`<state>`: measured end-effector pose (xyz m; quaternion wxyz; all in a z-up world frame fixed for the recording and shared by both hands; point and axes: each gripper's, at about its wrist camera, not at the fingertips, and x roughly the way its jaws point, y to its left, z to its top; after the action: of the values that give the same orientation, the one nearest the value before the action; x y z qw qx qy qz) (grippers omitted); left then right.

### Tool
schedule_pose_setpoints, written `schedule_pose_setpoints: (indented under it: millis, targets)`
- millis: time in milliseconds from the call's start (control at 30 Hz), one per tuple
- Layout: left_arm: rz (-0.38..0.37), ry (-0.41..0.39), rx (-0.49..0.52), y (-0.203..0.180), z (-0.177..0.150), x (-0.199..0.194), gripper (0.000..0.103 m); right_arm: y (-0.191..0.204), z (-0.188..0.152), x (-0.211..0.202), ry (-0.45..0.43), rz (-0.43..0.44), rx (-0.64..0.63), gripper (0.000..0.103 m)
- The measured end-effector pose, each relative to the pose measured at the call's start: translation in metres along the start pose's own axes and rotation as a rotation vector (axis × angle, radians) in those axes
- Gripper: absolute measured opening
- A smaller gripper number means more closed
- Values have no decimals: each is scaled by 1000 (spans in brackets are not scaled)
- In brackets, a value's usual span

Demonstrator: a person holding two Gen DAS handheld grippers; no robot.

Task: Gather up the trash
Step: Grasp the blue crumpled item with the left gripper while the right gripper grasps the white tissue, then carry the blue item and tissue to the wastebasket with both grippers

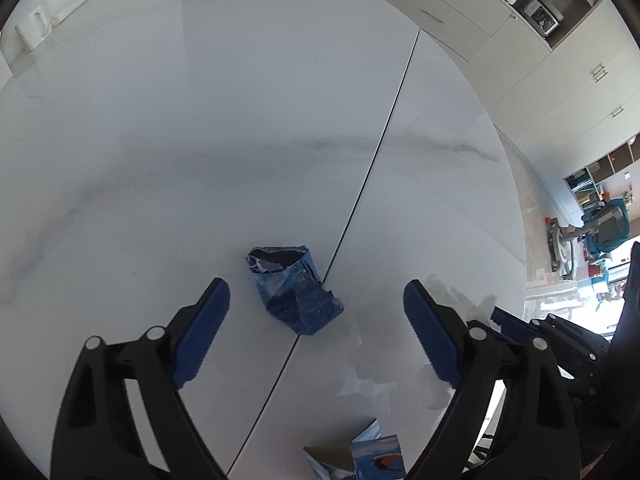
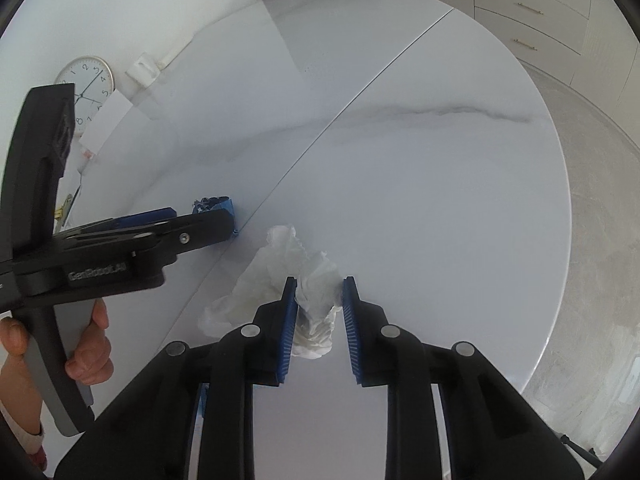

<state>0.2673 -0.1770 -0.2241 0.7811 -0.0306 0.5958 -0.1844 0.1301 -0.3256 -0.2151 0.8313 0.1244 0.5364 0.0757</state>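
Note:
A crumpled blue wrapper (image 1: pixel 294 292) lies on the white marble table (image 1: pixel 200 140), just ahead of and between the fingers of my open left gripper (image 1: pixel 316 300). It also shows in the right wrist view (image 2: pixel 214 205), partly hidden behind the left gripper (image 2: pixel 192 232). A crumpled white tissue (image 2: pixel 288 280) lies on the table (image 2: pixel 420 200); my right gripper (image 2: pixel 318 292) has its jaws closed partway around the tissue's near end. The tissue shows faintly in the left wrist view (image 1: pixel 460 300), beside the right gripper (image 1: pixel 516 324).
A seam (image 1: pixel 372 168) runs across the round table. A blue and white printed packet (image 1: pixel 360 456) lies at the near edge. Cabinets (image 1: pixel 460 12) stand beyond the table. A wall clock (image 2: pixel 86 80) is at the left. The table edge (image 2: pixel 560 240) curves at right.

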Motion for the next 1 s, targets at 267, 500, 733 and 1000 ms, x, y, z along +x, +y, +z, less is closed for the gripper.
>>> schedule_pose_setpoints:
  millis: [267, 500, 733, 1000]
  targets:
    - [15, 26, -9, 1, 2, 16, 40, -7, -4, -9, -11, 1, 35, 23]
    - [28, 11, 14, 1, -1, 14, 36, -19, -6, -15, -19, 10, 51, 23]
    - [41, -24, 58, -11, -14, -13, 35, -23, -12, -33, -52, 14, 41, 23]
    - [-56, -79, 183, -80, -53, -75, 35, -45, -58, -95, -99, -36, 35, 23]
